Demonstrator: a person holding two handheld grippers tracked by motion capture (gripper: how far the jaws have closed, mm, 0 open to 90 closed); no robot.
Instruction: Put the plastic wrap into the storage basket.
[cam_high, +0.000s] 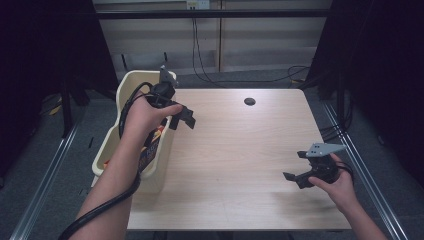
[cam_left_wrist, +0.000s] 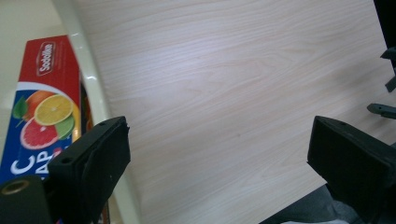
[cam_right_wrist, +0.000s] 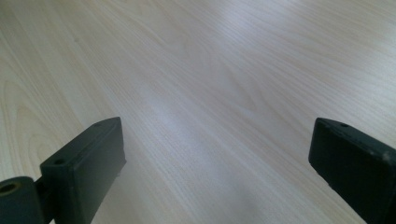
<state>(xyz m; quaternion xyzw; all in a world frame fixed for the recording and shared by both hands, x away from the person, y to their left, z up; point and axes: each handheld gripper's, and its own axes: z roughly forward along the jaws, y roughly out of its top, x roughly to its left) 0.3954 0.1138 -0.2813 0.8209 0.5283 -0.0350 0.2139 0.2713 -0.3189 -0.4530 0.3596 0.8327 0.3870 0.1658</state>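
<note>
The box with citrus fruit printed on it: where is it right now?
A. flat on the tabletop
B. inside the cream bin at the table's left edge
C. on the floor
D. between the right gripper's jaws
B: the box stands inside the cream bin, behind its rim, beside the open left gripper.

carton (cam_left_wrist: 44, 112) | red-blue, citrus print | lying inside cream bin (cam_high: 127, 82)

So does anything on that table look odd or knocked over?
Nothing spilled or damaged. The colourful fruit-print box lies inside the cream bin at the table's left edge, and both tools are open with nothing between them.
</note>
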